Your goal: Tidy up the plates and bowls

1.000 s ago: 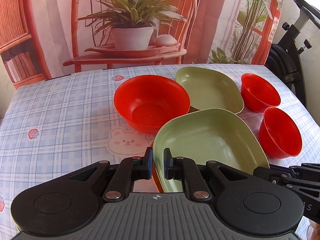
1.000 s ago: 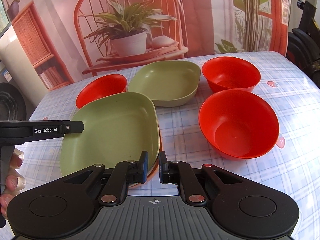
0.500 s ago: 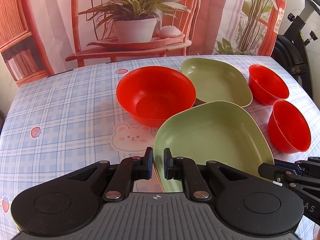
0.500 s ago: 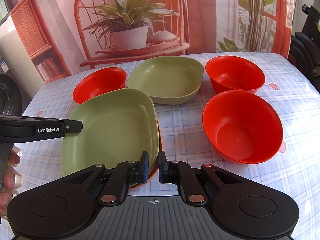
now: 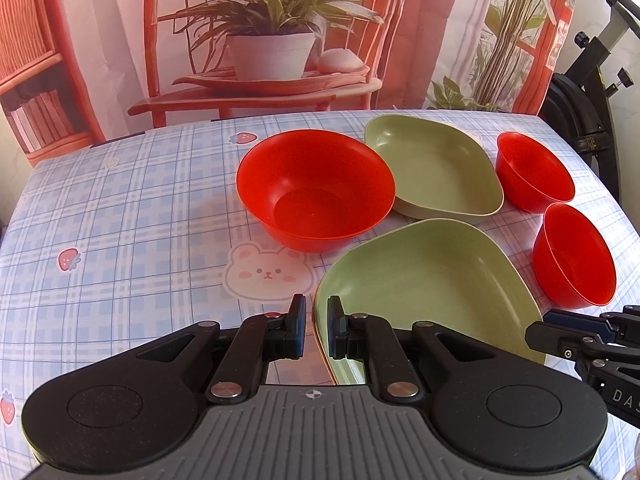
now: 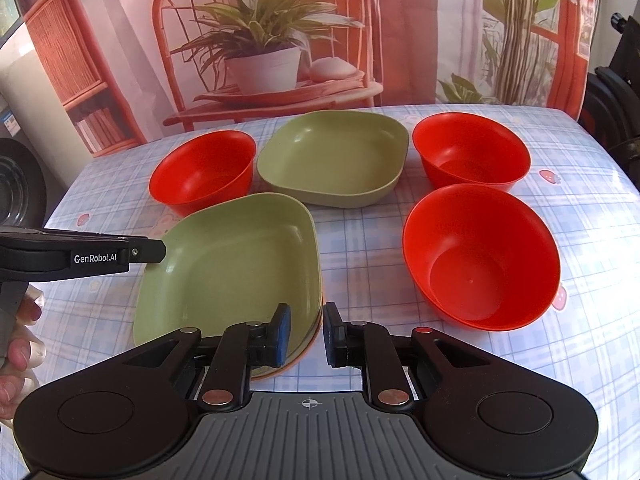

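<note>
A near green plate [image 5: 432, 280] [image 6: 232, 276] sits on orange plates whose rims show beneath it [image 6: 304, 354]. My left gripper [image 5: 316, 332] has a narrow gap around the plate's left rim. My right gripper [image 6: 306, 334] is open around its right rim. A second green plate [image 5: 436, 168] [image 6: 336, 156] lies behind. A large red bowl [image 5: 316, 192] [image 6: 204, 170] is at the left. Two red bowls [image 5: 534, 170] [image 5: 574, 256] stand right, also seen in the right wrist view [image 6: 472, 156] [image 6: 480, 256].
The table has a blue plaid cloth [image 5: 120, 220] with bear and strawberry prints. A printed backdrop with a chair and plant [image 5: 272, 40] hangs behind. Black exercise gear [image 5: 592, 92] stands at the far right.
The right gripper's jaws have opened wider around the near green plate's rim. The left gripper's gap has widened slightly. Both views have drawn back a little.
</note>
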A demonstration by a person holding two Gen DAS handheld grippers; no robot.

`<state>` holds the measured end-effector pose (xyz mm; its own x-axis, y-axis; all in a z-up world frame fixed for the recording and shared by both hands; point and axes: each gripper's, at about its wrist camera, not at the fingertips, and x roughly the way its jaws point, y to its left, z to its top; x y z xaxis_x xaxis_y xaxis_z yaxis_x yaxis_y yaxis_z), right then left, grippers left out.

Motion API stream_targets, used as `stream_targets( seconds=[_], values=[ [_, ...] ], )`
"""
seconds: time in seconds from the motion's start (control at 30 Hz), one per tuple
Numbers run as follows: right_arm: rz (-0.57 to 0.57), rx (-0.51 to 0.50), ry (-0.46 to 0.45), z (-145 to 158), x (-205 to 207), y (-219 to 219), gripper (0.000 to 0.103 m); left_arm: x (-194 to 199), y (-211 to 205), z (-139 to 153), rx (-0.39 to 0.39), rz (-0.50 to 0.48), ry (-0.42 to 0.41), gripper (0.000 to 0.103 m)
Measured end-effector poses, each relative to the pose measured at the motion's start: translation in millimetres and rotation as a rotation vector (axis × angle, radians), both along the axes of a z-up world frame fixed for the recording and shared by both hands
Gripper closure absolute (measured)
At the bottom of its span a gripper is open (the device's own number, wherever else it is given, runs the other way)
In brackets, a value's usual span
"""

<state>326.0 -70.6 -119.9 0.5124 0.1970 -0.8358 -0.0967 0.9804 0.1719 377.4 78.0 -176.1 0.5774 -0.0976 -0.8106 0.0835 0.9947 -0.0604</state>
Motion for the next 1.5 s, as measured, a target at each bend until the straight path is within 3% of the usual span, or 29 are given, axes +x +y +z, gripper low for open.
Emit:
stream_targets(
  seconds=[0.07, 0.13, 0.5, 0.7, 0.97, 1.07, 1.17, 1.33, 1.5],
  values=[
    [-0.002, 0.004, -0.014, 2.8, 0.6, -2.6, 0.088, 0.7, 0.6, -1.2, -0.007, 0.005, 0.002, 0.091],
    [-0.006, 0.0, -0.014, 1.6, 2.6, -4.1, 0.099, 0.9, 0.5, -2.1, -0.006, 0.007, 0.005, 0.091],
    [-0.014, 0.014, 0.007, -4.5, 5.5, -3.8, 0.1, 0.2, 3.9, -1.5, -0.023, 0.006, 0.006, 0.091],
    [-0.022, 0.037, -0.092, 16.7, 13.3, -12.3, 0.099, 5.1, 4.6, 27.6, -0.043, -0.024, -0.086, 0.091],
    [-0.107, 0.004, -0.177, 29.8, 50.7, -44.9, 0.099, 52.6, -8.2, 70.1, -0.109, -0.067, -0.211, 0.089],
    [-0.14, 0.032, -0.143, 21.3, 68.2, -52.9, 0.098, 85.1, -16.1, 59.1, -0.185, -0.097, -0.192, 0.085],
    [-0.151, 0.042, -0.109, 11.6, 81.4, -54.1, 0.095, 113.3, -22.5, 41.5, -0.257, -0.128, -0.122, 0.076],
    [-0.148, 0.023, -0.067, -1.3, 98.9, -52.6, 0.087, 142.2, -35.7, 20.9, -0.204, -0.139, -0.095, 0.072],
    [-0.186, 0.034, -0.02, -12.2, 116.8, -54.5, 0.086, 170.8, -41.3, 1.7, -0.164, -0.156, -0.039, 0.07]
  ],
)
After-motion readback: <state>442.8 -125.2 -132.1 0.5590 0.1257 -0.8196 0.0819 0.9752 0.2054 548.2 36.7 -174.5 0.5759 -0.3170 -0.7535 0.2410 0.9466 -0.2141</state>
